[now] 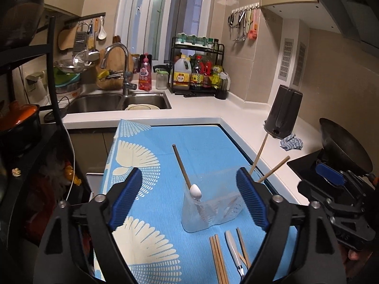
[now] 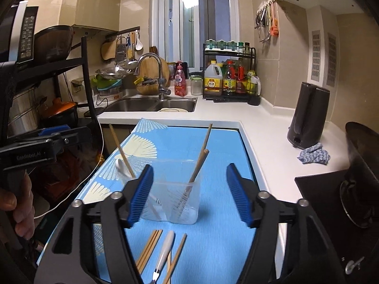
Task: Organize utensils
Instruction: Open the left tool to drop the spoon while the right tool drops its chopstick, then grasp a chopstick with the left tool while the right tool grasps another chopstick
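A clear plastic holder stands on the blue patterned mat. A white spoon with a wooden handle leans at its left rim. Two chopsticks stand in it. Loose chopsticks and a white-handled utensil lie on the mat in front of it. My left gripper is open and empty, spanning the holder. My right gripper is open and empty, also on either side of the holder.
A double sink with a tap is at the back. A bottle rack stands beside it. A dark kettle, a blue cloth and a black wok are on the right counter. A black shelf stands left.
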Tool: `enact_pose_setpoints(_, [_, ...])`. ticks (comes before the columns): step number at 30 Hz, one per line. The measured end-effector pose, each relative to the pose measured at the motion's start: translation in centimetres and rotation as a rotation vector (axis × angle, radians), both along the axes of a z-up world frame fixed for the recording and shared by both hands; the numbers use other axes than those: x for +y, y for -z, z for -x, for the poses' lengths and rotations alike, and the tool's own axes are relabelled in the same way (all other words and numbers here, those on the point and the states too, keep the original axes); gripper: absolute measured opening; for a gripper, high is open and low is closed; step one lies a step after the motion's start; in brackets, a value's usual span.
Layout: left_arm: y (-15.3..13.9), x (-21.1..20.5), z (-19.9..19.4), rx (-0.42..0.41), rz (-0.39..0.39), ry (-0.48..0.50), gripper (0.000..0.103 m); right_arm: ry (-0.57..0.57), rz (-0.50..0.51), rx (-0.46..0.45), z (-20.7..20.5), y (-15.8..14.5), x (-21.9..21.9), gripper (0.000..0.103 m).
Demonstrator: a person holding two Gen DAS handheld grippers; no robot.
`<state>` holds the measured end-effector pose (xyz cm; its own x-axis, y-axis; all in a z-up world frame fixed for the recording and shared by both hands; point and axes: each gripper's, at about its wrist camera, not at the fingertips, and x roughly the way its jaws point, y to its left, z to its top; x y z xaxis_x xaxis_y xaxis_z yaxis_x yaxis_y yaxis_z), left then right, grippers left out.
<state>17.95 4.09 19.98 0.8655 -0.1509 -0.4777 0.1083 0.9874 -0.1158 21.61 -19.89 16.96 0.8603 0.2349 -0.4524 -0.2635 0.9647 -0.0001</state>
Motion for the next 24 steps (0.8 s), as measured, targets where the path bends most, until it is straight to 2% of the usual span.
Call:
enact_pose_setpoints(2, [-0.1,-0.2,1.4,-0.017,-0.001,-0.004,0.09,0.014,0.013,-0.028,1.8,-0.4,-0.5,0.086])
enact_pose_setpoints(3, [0.0,-0.4,2.4,-0.026,0.004,-0.006,0.095,0.022,0.011,-0.033,2.6,-0.5,-0.8,0.088])
enact_pose_setpoints(6, [1.1,-0.6,5.1,-0.036,0.016,-0.033,0.096,0.049,-0.017,-0.028,5.0,0.0,-2.2,0.093])
enact_pose_setpoints(10, [4.5,-0.5,8.0,0.014,0.038,-0.064,0.096,0.084,-0.042,0.008,8.0,2.1,-4.0,0.097])
enact_pose_setpoints(13, [8.1,-0.1,10.3,0.068,0.075,-0.083,0.096,0.11,-0.048,0.052,10.0,4.7,-5.0,0.097])
enact_pose_setpoints(17, [12.2,-0.4,12.9,0.128,0.073,-0.119,0.093,0.14,-0.063,0.121,12.1,9.0,-5.8,0.097])
enact_pose_setpoints(19, [13.6,-0.9,13.8,0.15,0.073,-0.11,0.087,0.135,-0.071,0.164,12.9,11.2,-5.9,0.097])
enact_pose_setpoints(24, [16.5,-3.3,15.6,0.176,0.02,-0.056,0.08,0.109,-0.064,0.251,14.5,15.9,-5.1,0.096])
